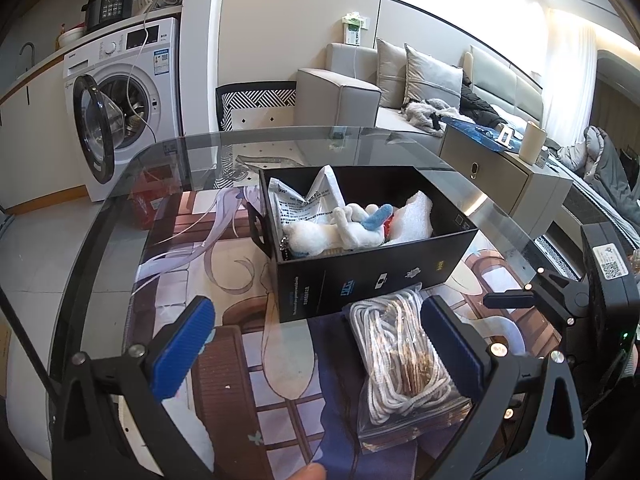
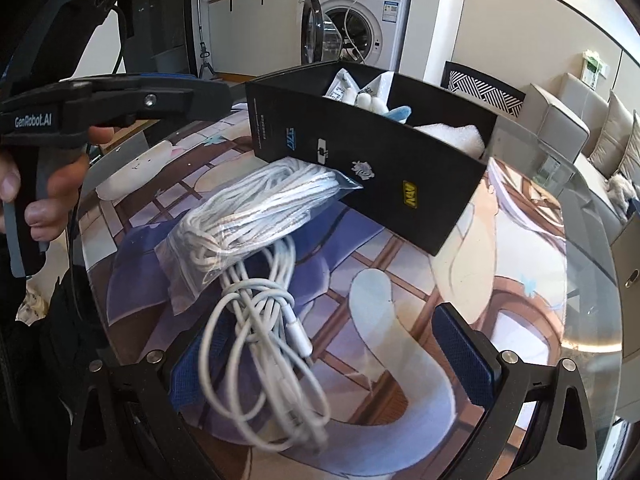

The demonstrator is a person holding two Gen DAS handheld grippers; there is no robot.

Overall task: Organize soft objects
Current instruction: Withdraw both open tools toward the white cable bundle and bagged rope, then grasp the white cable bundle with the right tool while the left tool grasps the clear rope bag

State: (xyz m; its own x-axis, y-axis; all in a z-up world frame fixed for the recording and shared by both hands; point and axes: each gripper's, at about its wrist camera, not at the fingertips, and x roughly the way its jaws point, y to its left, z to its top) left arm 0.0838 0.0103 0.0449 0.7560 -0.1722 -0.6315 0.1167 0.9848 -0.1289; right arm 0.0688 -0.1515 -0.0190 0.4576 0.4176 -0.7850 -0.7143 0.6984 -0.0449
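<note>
Hovering wide-jawed, my left gripper [image 1: 320, 346] straddles the bagged rope [image 1: 400, 356]; my right gripper [image 2: 334, 364], equally wide, half-hides behind the white cable [image 2: 264, 344].

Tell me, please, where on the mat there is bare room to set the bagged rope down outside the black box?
Bare mat lies left of the black box, toward the table's glass rim, and right of the box. In front of the box is crowded: the bagged rope and white cable lie there. The box already holds soft items.
</note>
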